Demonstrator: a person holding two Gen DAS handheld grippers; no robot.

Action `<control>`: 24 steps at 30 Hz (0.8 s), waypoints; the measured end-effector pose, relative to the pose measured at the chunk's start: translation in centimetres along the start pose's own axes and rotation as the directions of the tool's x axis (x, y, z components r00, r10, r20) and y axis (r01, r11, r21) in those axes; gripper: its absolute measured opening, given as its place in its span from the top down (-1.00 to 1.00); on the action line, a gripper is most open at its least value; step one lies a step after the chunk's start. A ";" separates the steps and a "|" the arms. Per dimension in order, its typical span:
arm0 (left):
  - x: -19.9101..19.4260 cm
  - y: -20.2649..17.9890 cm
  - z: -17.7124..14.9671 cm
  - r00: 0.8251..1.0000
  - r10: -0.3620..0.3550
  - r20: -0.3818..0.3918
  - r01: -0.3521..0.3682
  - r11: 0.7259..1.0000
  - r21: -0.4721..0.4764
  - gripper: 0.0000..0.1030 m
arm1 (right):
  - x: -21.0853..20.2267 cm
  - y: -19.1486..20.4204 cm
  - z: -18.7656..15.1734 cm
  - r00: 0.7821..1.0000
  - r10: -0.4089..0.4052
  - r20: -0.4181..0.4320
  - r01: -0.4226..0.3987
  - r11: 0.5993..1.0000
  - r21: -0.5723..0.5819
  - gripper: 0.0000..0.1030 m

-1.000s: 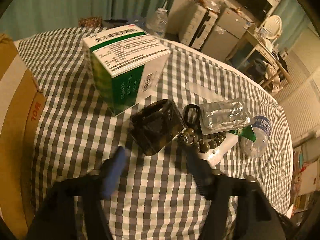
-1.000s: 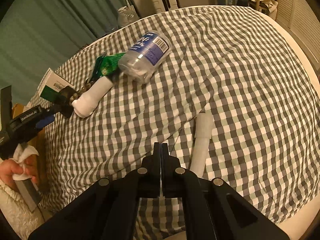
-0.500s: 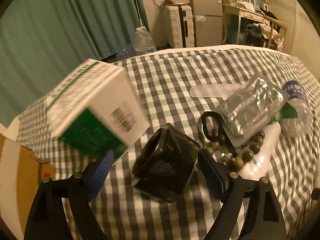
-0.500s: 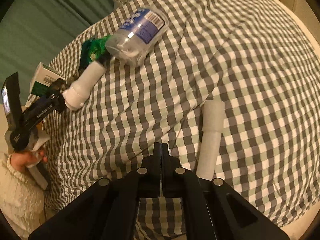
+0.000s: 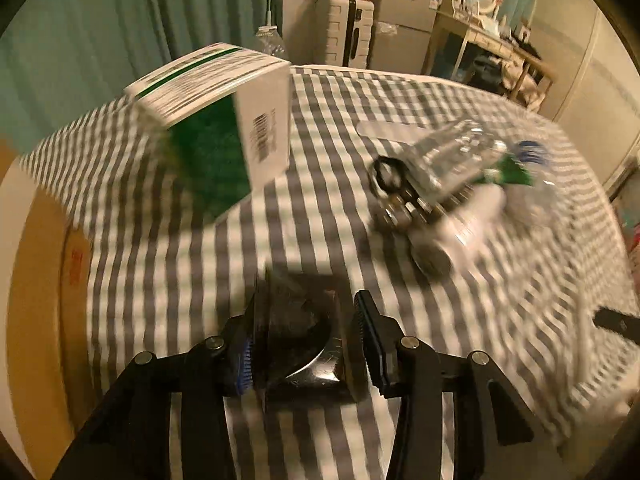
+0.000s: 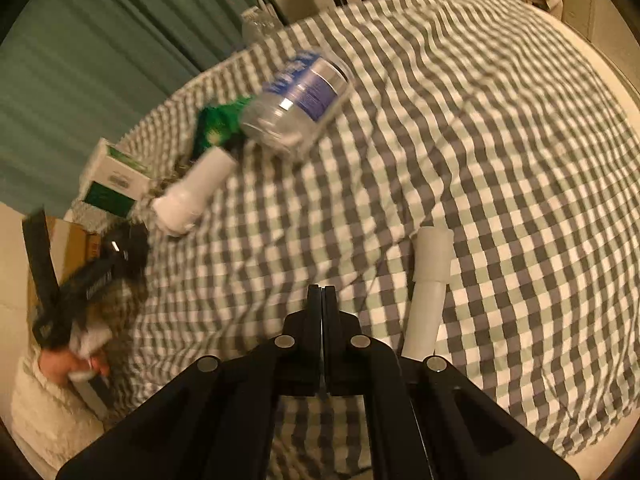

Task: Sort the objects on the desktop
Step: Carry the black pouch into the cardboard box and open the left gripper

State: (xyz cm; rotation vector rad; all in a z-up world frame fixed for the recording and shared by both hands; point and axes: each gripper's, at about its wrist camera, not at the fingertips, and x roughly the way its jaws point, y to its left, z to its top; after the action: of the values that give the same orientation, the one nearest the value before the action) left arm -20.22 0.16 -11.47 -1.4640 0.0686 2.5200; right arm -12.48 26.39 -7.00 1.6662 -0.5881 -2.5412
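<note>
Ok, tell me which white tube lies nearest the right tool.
The capped white tube just right of the shut right tool; the other white tube lies far off beside the clear bottle.

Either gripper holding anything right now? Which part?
The left gripper holds the dark jar by its sides, one finger on each. The right gripper is shut and empty.

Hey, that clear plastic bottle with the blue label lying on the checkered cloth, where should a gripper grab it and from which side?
Grip the clear bottle across its blue-labelled middle, coming down from above with fingers on its two long sides. It lies on its side, and a green packet crowds one end, so the rounded midsection looks the most open hold.
</note>
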 end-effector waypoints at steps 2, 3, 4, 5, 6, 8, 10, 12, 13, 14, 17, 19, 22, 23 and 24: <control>-1.8 0.3 -0.8 1.000 -0.011 -0.005 0.011 1.000 -0.006 0.13 | -1.4 1.3 -0.2 1.000 -0.002 0.023 0.002 1.000 -0.021 0.99; -2.9 0.4 -1.0 1.000 -0.022 -0.003 0.022 1.000 -0.011 0.13 | -2.3 2.1 -0.3 0.999 0.003 0.034 -0.002 1.000 -0.030 0.99; -3.9 0.5 -1.3 0.999 -0.041 0.000 0.041 0.999 -0.016 0.13 | -3.1 2.5 -0.2 0.999 0.011 0.043 -0.009 0.999 -0.040 0.99; -5.2 0.6 -1.4 0.997 -0.071 0.003 0.071 0.997 -0.015 0.13 | -4.0 3.5 -0.4 0.998 0.014 0.059 -0.011 0.998 -0.054 0.99; -6.6 0.6 -1.4 0.996 -0.092 0.019 0.092 0.996 -0.017 0.13 | -5.0 4.8 -0.5 0.997 0.016 0.074 -0.010 0.997 -0.076 0.99; -9.4 0.6 -0.7 0.989 -0.137 0.048 0.138 0.990 -0.018 0.13 | -6.9 7.0 -0.8 0.994 0.039 0.103 -0.027 0.993 -0.118 0.99; -11.7 0.9 -0.2 0.985 -0.158 0.074 0.160 0.987 -0.019 0.13 | -8.5 8.9 -1.2 0.990 0.075 0.118 -0.057 0.988 -0.145 0.99; -14.3 1.3 0.9 0.983 -0.154 0.100 0.154 0.988 0.005 0.13 | -10.4 11.1 -1.5 0.984 0.114 0.134 -0.090 0.980 -0.175 0.99; -15.8 1.8 1.0 0.984 -0.137 0.116 0.136 0.991 0.016 0.13 | -11.1 12.4 -1.7 0.982 0.132 0.135 -0.104 0.975 -0.194 0.99; -17.6 2.4 1.3 0.984 -0.124 0.129 0.121 0.992 0.027 0.13 | -12.1 13.9 -1.9 0.978 0.157 0.139 -0.124 0.967 -0.221 0.99; -21.3 4.8 1.9 0.980 -0.101 0.169 0.101 0.995 0.011 0.13 | -14.3 18.6 -2.8 0.961 0.238 0.139 -0.189 0.936 -0.297 0.99; -23.8 7.1 1.5 0.976 -0.092 0.198 0.094 0.996 0.002 0.13 | -15.2 21.3 -3.3 0.953 0.270 0.134 -0.212 0.917 -0.339 0.99; -25.7 10.4 0.5 0.972 -0.066 0.227 0.074 0.997 -0.025 0.13 | -16.2 25.4 -4.3 0.944 0.310 0.113 -0.243 0.884 -0.400 0.99; -26.1 11.9 0.0 0.970 -0.061 0.235 0.074 0.996 -0.050 0.13 | -16.2 26.4 -4.6 0.941 0.323 0.103 -0.256 0.876 -0.410 0.99; -26.2 13.2 -0.4 0.969 -0.059 0.239 0.079 0.994 -0.075 0.13 | -15.9 27.3 -4.8 0.940 0.328 0.090 -0.264 0.872 -0.413 0.99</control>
State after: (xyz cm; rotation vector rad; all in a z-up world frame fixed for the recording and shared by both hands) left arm -10.23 -17.19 9.94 -1.1605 -0.1277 2.6476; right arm -6.11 3.58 14.40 1.1495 -0.2797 -2.3746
